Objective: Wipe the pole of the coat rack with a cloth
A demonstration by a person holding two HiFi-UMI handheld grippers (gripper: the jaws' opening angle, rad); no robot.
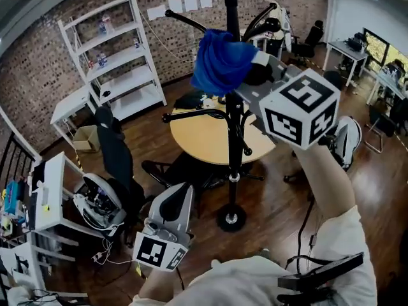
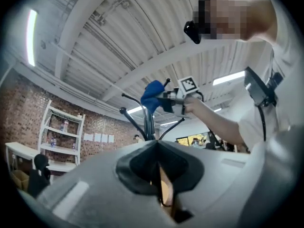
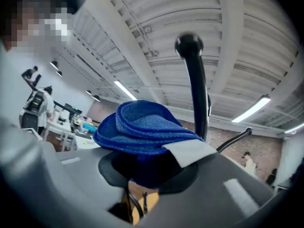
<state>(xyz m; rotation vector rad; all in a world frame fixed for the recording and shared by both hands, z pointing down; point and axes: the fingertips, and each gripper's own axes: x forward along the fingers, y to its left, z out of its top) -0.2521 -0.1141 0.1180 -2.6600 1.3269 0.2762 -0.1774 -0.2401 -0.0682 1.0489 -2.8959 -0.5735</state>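
Overhead, the room shows a dark wooden floor [image 1: 274,190], a brick wall [image 1: 76,5] and a white shelving unit [image 1: 121,62]. A round wooden table [image 1: 197,139] stands just behind the black coat rack [image 1: 233,139], whose round base [image 1: 231,218] sits on the floor.

The right arm is raised. The right tool [image 1: 254,67] is held high, at the level of the rack's upper hooks, and is clamped on a bunched blue cloth [image 1: 220,62]. The cloth lies across the pole [image 1: 231,5] in the head view; whether it actually touches can't be told. The left tool [image 1: 180,193] hangs low near the person's body, well apart from the rack and pointing up towards it.

The right gripper view shows the cloth's folded layers and a white tag [image 3: 187,151] squeezed at the jaws, with the pole rising just beside them. The left gripper view shows its own jaws together with nothing between them, and a ribbed ceiling [image 2: 118,37] with strip lights that the head view misses.
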